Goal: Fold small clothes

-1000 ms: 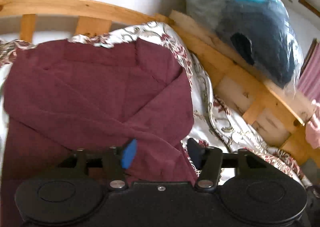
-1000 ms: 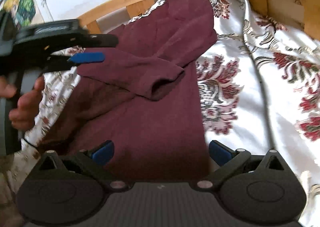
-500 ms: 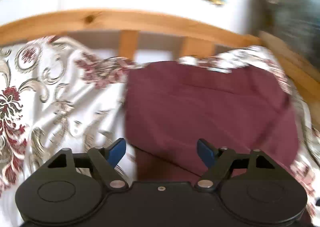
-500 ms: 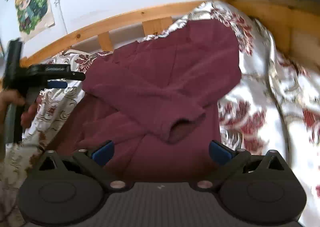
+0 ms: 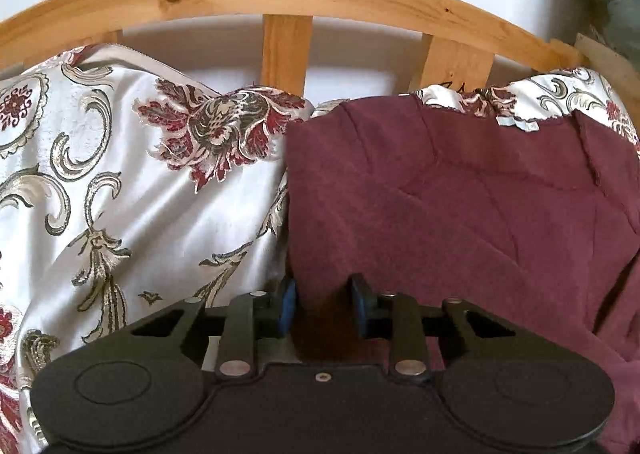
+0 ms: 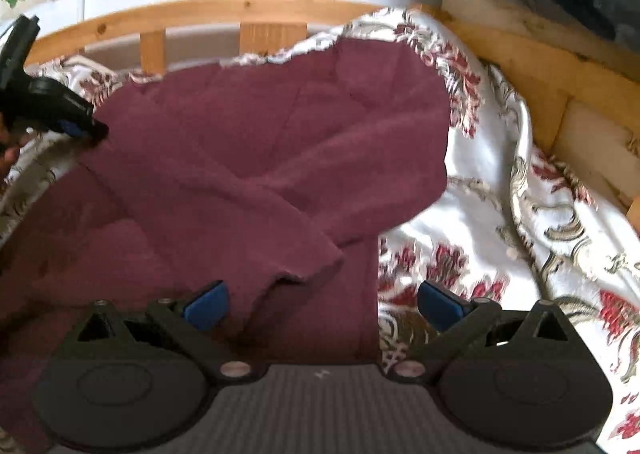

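Left wrist view: your left gripper [image 5: 323, 304] sits low centre; its jaws have just been closing on the left edge of the maroon garment [image 5: 460, 190], cloth between the pads.
Right wrist view: your right gripper [image 6: 322, 304] gapes wide, holding nothing, above the folded-in sleeve cuff [image 6: 296, 270].
Garment place: mid-frame on the floral bedspread [image 6: 500, 222].
Meaning: sleeves look crossed; the side fold seems next.
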Tool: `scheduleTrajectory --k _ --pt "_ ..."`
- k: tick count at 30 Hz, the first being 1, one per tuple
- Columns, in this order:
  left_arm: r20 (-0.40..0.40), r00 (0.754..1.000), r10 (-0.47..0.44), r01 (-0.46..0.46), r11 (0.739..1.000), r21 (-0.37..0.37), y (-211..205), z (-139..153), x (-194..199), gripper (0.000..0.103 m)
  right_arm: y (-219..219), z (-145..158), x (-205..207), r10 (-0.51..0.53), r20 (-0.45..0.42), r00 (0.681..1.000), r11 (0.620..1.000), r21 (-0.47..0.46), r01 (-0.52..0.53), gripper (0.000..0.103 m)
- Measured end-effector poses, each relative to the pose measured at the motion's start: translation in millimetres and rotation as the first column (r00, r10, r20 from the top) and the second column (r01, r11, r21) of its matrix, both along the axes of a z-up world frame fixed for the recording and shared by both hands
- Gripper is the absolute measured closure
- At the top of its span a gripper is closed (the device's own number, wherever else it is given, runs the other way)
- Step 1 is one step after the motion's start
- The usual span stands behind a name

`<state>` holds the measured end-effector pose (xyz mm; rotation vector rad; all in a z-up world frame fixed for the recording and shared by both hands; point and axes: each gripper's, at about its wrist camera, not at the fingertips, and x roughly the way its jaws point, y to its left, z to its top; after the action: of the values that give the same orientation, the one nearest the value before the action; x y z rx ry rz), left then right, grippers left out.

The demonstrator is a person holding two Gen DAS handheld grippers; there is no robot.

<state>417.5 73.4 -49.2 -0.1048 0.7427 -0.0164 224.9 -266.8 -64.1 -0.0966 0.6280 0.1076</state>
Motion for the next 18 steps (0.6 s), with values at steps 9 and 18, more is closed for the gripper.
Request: scheduleTrajectory --k 9,18 --pt "0.025 1.000 0.014 -0.012 0.999 -0.049 12 34 -41 0.024 -12 14 -31 0.085 0.039 0.996 0.994 0.063 -0.087 0.000" --pt "0.087 0.992 -0.097 0.096 0.995 0.008 8 79 -141 0.002 -10 34 -90 0.229 0.062 0.971 0.973 0.005 -0.230 0.000"
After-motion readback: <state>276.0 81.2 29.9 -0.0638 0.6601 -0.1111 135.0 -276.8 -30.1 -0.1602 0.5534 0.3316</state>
